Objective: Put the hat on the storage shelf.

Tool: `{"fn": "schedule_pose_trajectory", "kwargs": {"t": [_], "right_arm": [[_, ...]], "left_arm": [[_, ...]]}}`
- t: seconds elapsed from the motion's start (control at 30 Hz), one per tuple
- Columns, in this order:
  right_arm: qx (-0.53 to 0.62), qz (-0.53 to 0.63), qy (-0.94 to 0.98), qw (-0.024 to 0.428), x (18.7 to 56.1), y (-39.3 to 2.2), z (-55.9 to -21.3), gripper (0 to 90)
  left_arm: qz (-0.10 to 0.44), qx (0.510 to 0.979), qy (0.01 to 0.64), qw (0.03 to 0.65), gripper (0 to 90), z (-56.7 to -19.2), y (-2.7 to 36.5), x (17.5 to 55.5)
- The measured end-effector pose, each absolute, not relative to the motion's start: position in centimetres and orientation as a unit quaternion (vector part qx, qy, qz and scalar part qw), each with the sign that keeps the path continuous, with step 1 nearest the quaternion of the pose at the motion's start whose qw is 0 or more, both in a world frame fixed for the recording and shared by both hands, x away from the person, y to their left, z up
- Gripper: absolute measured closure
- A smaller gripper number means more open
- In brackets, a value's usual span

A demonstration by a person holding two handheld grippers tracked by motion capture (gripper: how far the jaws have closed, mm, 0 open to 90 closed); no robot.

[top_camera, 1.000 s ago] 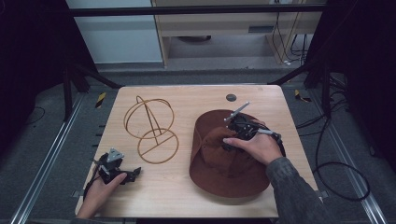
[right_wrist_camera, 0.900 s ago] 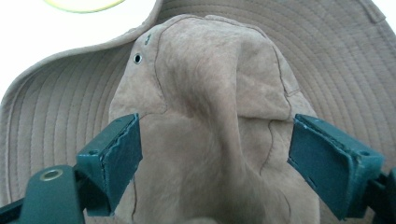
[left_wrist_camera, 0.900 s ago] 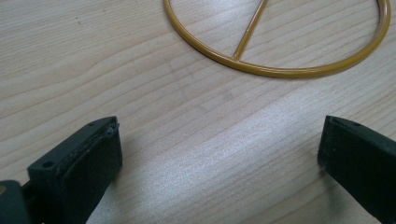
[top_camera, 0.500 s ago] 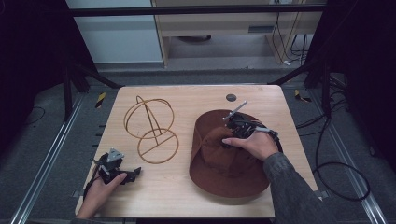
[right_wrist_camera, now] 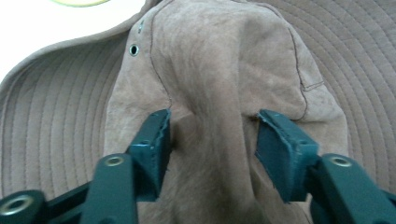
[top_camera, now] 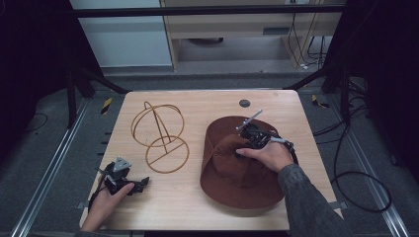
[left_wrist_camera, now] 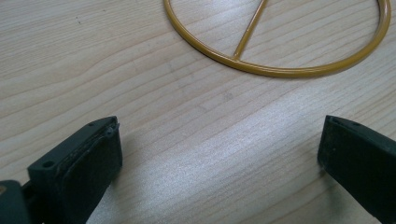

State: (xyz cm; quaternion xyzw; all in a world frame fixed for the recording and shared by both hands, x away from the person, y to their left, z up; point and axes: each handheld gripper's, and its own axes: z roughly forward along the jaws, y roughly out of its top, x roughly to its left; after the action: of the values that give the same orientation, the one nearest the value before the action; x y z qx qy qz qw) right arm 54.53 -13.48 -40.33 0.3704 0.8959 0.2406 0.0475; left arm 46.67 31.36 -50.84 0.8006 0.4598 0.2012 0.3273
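The person's right hand (top_camera: 269,155) reaches in from the lower right, forearm slanting up across the table, and lies over the crown of the brown suede wide-brimmed hat (top_camera: 237,177), with the right gripper (top_camera: 243,148) pointing toward the crown's middle. Its jaws have just been closing and now stand about half spread, each pad pressing into a raised fold of the soft crown (right_wrist_camera: 210,93) and pinching it between them. The hat sits on the right half of the pale wooden table (top_camera: 197,106), brim flat with rows of stitching, crown dented, two small eyelets on its side. The left hand (top_camera: 106,197) rests near the front left edge, its left gripper (top_camera: 143,181) spread wide and empty on bare wood, just short of the round base of the golden wire hat stand (top_camera: 160,138).
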Motion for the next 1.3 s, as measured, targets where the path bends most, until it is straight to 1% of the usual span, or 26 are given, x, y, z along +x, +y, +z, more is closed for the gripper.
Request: {"fn": "schedule_pose_trajectory", "kwargs": {"t": [0.03,0.1,0.13,0.17,0.2,0.23,0.27,0.3,0.33,0.37,0.53,1.0,1.17,1.2,1.23,1.3], "right_arm": [[0.369,0.239,0.897,0.042,54.6,-13.5,-40.4,56.9],[0.366,0.234,0.9,0.039,54.7,-13.5,-40.5,64.0],[0.366,0.234,0.9,0.039,54.7,-13.5,-40.5,64.0],[0.365,0.228,0.902,0.038,54.7,-13.5,-40.6,69.4],[0.364,0.227,0.903,0.036,54.7,-13.5,-40.6,72.4],[0.364,0.227,0.903,0.036,54.7,-13.5,-40.6,72.4],[0.36,0.218,0.907,0.037,54.7,-13.4,-40.4,78.2],[0.355,0.213,0.91,0.038,54.8,-13.3,-40.3,80.4],[0.355,0.213,0.91,0.038,54.8,-13.3,-40.3,80.4],[0.348,0.208,0.913,0.04,54.8,-13.1,-39.9,84.4],[0.341,0.199,0.918,0.041,55.0,-13.0,-39.2,88.3],[0.334,0.228,0.914,0.045,54.9,-13.2,-37.7,89.1],[0.333,0.259,0.905,0.054,54.6,-13.5,-35.8,89.2],[0.331,0.269,0.902,0.061,54.6,-13.7,-34.8,89.2],[0.331,0.269,0.902,0.061,54.6,-13.7,-34.8,89.2],[0.331,0.287,0.896,0.073,54.5,-13.8,-33.3,89.1]], "left_arm": [[0.201,0.801,0.46,0.327,0.0,-50.8,31.4,46.7],[0.201,0.801,0.46,0.327,0.0,-50.8,31.4,46.7],[0.201,0.801,0.46,0.327,0.0,-50.8,31.4,46.7],[0.201,0.801,0.46,0.327,0.0,-50.8,31.4,46.7],[0.201,0.801,0.46,0.327,0.0,-50.8,31.4,46.7],[0.201,0.8,0.46,0.327,0.0,-50.8,31.4,46.7],[0.201,0.801,0.46,0.327,0.0,-50.8,31.4,46.7],[0.201,0.801,0.46,0.327,0.0,-50.8,31.4,46.7],[0.201,0.801,0.46,0.327,0.0,-50.8,31.4,46.7],[0.201,0.801,0.46,0.327,0.0,-50.8,31.4,46.7],[0.201,0.801,0.46,0.327,0.0,-50.8,31.4,46.7],[0.201,0.801,0.46,0.327,0.0,-50.8,31.4,46.7],[0.201,0.801,0.46,0.327,0.0,-50.8,31.4,46.7],[0.201,0.801,0.459,0.327,0.0,-50.8,31.4,46.7],[0.201,0.801,0.459,0.328,0.0,-50.8,31.4,46.7],[0.201,0.801,0.459,0.328,0.0,-50.8,31.4,46.7]]}}
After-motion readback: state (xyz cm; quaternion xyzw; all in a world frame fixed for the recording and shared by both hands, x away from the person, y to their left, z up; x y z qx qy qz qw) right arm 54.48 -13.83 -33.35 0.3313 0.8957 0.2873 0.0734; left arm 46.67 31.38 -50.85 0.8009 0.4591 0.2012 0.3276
